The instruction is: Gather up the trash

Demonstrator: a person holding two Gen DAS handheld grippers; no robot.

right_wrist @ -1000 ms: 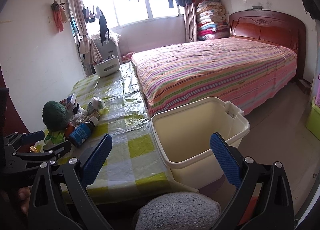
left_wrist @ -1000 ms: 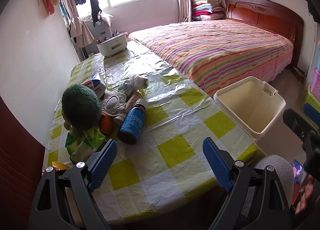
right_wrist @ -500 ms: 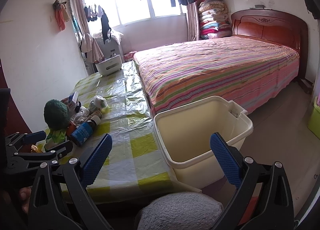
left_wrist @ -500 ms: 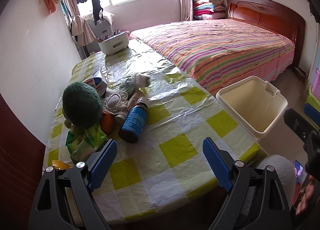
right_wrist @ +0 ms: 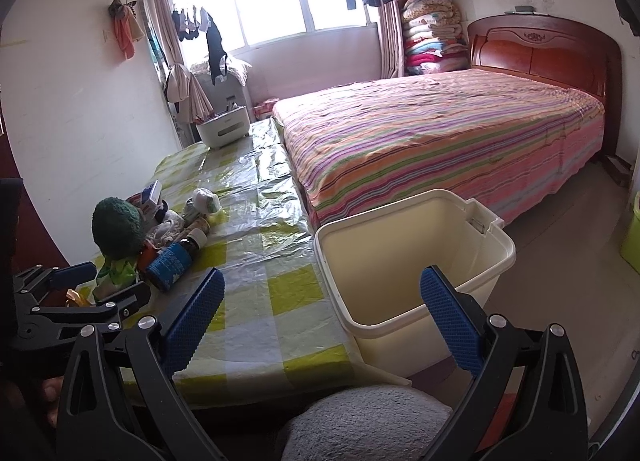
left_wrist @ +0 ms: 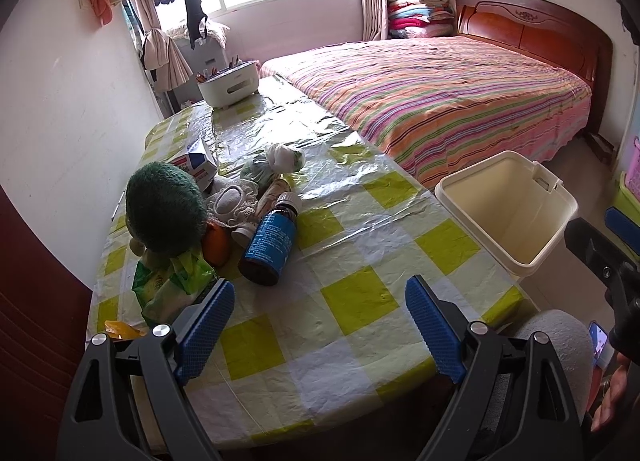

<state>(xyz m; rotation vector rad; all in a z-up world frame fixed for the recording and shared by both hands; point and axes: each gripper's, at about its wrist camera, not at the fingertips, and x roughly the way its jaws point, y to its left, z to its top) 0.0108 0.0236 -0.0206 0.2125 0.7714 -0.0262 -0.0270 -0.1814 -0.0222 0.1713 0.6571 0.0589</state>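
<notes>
A pile of trash lies on the left of the checkered table (left_wrist: 360, 293): a dark bottle with a blue label (left_wrist: 270, 243), a green crumpled wrapper (left_wrist: 172, 285), a white wad (left_wrist: 285, 157), a small carton (left_wrist: 198, 167) and a green knitted ball (left_wrist: 164, 209). The bottle also shows in the right wrist view (right_wrist: 172, 261). A cream bin (left_wrist: 508, 213) stands empty beside the table's right edge (right_wrist: 412, 257). My left gripper (left_wrist: 320, 325) is open and empty over the table's near part, short of the pile. My right gripper (right_wrist: 320, 313) is open and empty, near the bin.
A white organizer box (left_wrist: 230, 83) stands at the table's far end. A bed with a striped cover (left_wrist: 440, 93) runs along the table's right side. A white wall (left_wrist: 60, 109) bounds the left. A grey knee (right_wrist: 368, 421) sits below the grippers.
Both views have risen and shifted slightly forward; the pile and bin sit a little lower in frame. Both grippers stay open and empty.
</notes>
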